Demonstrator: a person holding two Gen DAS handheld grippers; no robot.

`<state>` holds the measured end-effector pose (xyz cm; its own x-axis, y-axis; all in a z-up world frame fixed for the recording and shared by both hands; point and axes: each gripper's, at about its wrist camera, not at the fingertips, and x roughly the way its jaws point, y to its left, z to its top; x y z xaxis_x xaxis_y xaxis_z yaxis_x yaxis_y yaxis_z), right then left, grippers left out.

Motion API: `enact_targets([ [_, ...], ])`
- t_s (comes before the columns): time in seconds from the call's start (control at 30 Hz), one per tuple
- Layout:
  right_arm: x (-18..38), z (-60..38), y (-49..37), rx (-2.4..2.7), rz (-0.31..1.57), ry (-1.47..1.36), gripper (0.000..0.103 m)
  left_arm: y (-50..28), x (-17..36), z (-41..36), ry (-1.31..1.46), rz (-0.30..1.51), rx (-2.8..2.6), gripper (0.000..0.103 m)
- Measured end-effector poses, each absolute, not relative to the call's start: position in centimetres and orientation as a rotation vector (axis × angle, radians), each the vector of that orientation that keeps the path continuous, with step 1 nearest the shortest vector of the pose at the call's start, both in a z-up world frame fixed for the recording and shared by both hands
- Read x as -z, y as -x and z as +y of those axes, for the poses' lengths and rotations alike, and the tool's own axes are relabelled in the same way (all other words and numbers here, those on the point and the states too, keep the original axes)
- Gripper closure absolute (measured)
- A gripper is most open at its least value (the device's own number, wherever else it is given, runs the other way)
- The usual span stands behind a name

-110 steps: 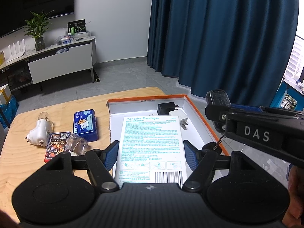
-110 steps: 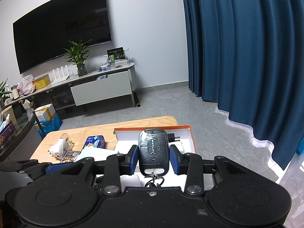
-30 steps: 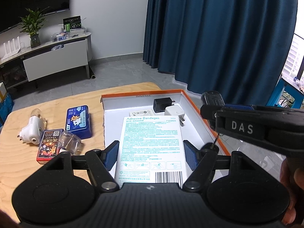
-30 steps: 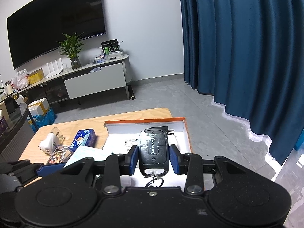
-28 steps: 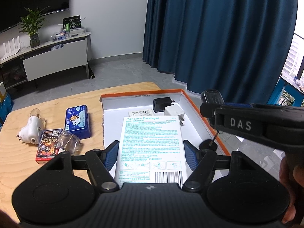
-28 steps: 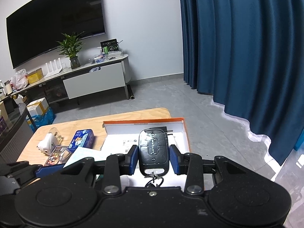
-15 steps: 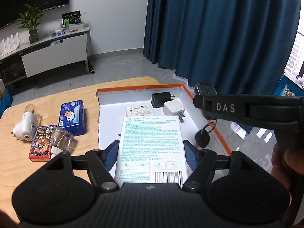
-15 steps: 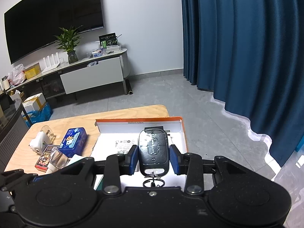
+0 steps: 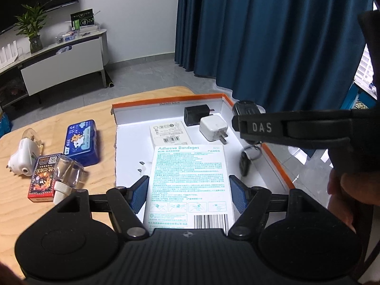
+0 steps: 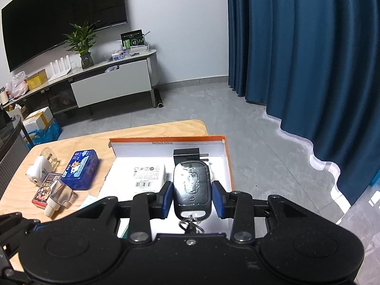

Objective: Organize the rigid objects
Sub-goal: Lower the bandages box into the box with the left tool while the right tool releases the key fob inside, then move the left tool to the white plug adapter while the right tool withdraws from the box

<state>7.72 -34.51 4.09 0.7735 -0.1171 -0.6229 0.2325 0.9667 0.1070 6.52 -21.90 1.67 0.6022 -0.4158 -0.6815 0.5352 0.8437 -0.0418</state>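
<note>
One bandage box (image 9: 188, 185) in the left tongs (image 9: 188, 191), one key fob (image 10: 192, 186) in the right tongs (image 10: 192, 199), two chargers (image 9: 196, 116) in the tray (image 9: 166, 102).

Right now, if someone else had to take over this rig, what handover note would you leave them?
Left gripper: shut on the adhesive bandages box, held over the near end of the orange-rimmed tray.
Right gripper: shut on the black key fob, above the tray's right side.
Done: black charger, white charger and a small white box lie in the tray.
Left: set down both held items, then collect from the table the blue tin, red card box, clear bottle and white plug-in device.
</note>
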Motion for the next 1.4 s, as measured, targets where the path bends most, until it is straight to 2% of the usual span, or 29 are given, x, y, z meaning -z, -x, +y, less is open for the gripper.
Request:
enact_targets([
  [0.33, -2.7, -34.8, -9.0, 0.195, 0.716, -0.174, 0.059, -6.1, -0.3, -23.0, -0.202, 0.752, 0.598, 0.031],
  [0.47, -2.1, -34.8, -9.2, 0.194, 0.745, -0.166, 0.058, -6.2, 0.2, -23.1, -0.202, 0.762, 0.609, 0.029],
  [0.53, -1.8, -34.8, -9.4, 0.191, 0.764, -0.162, 0.058, -6.1, 0.2, -23.0, -0.210, 0.757, 0.604, 0.024],
  [0.57, -1.7, -34.7, -9.4, 0.193, 0.769, -0.158, 0.054, -6.0, 0.1, -23.0, -0.212, 0.755, 0.603, 0.023],
  [0.6, -1.6, -34.6, -9.4, 0.195, 0.772, -0.155, 0.045, -6.0, 0.1, -22.8, -0.213, 0.752, 0.601, 0.021],
  [0.8, -2.6, -33.4, -8.6, 0.211, 0.735, -0.132, 0.036, -6.0, -0.9, -21.3, -0.189, 0.728, 0.591, 0.015],
  [0.93, -4.1, -32.6, -8.0, 0.201, 0.683, -0.156, 0.032, -6.5, -2.1, -19.1, -0.156, 0.701, 0.550, 0.011],
  [1.4, -5.5, -25.0, -9.2, 0.021, 0.656, -0.125, 0.031, -12.9, -2.4, -6.0, -0.041, 0.705, 0.182, 0.004],
])
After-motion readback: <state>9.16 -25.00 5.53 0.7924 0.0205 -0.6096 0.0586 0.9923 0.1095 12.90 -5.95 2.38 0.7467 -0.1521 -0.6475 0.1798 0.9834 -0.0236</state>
